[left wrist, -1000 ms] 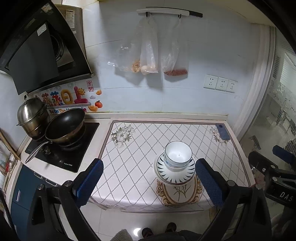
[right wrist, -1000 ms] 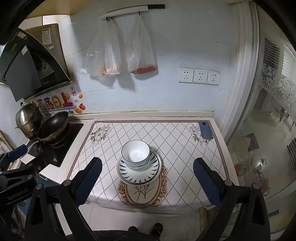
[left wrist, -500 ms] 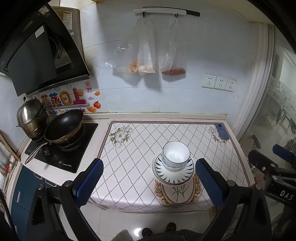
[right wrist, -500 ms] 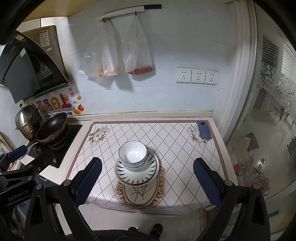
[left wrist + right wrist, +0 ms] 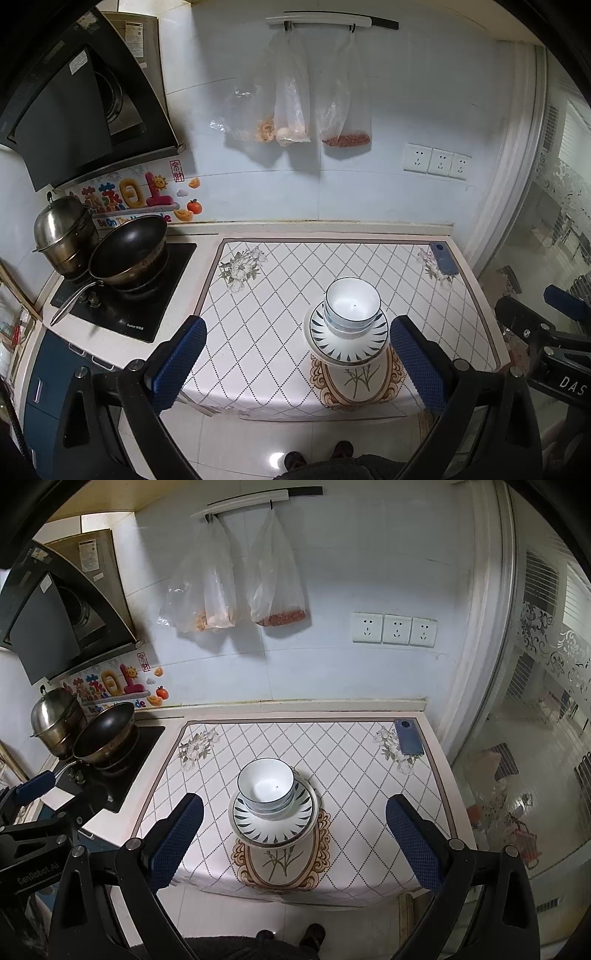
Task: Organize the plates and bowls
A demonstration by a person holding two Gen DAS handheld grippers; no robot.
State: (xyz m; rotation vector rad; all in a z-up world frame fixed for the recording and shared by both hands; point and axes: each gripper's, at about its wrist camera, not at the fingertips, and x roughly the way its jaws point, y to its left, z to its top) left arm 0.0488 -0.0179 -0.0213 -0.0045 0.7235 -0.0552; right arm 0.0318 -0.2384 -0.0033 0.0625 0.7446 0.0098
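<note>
stack: white glazed bowls (image 5: 352,304) nested on blue-striped plates (image 5: 273,812), counter (image 5: 258,332); we judge them heavy, slippery, breakable.
hold: plate rim.
tongs: left tongs (image 5: 295,365) and right tongs (image 5: 293,843) wide, empty.

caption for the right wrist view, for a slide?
Open right gripper above a counter with bowls stacked on plates, stove and wok at left.

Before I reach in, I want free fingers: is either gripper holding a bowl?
No. The bowls sit stacked on the plates, while the left gripper and right gripper are open and empty.
</note>
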